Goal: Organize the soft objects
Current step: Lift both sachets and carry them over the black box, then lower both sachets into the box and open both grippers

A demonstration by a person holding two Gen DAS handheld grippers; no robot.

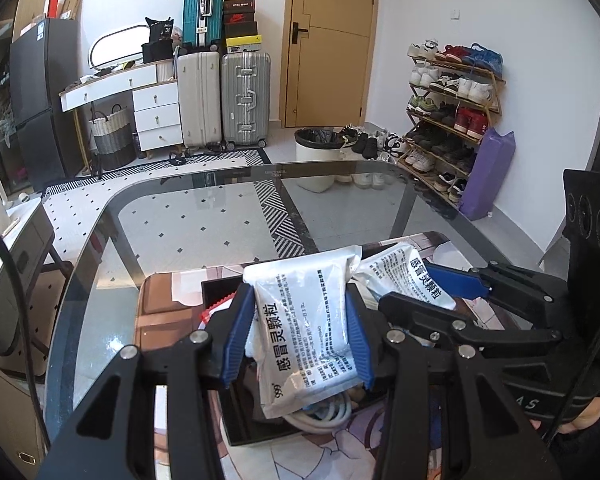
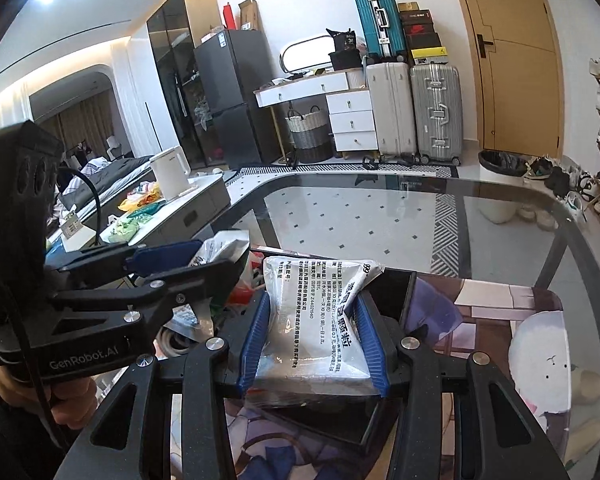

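Observation:
My left gripper is shut on a silver sachet printed with black Chinese text, held above a black tray that lies on a printed mat. My right gripper is shut on a second silver sachet over the same black tray. Each gripper shows in the other's view: the right one to the right, the left one to the left. A white coiled cable lies in the tray under the left sachet.
The tray and printed mat sit on a glass table with a dark rim. A red and white item lies at the tray's left. A white round plush lies on the mat to the right.

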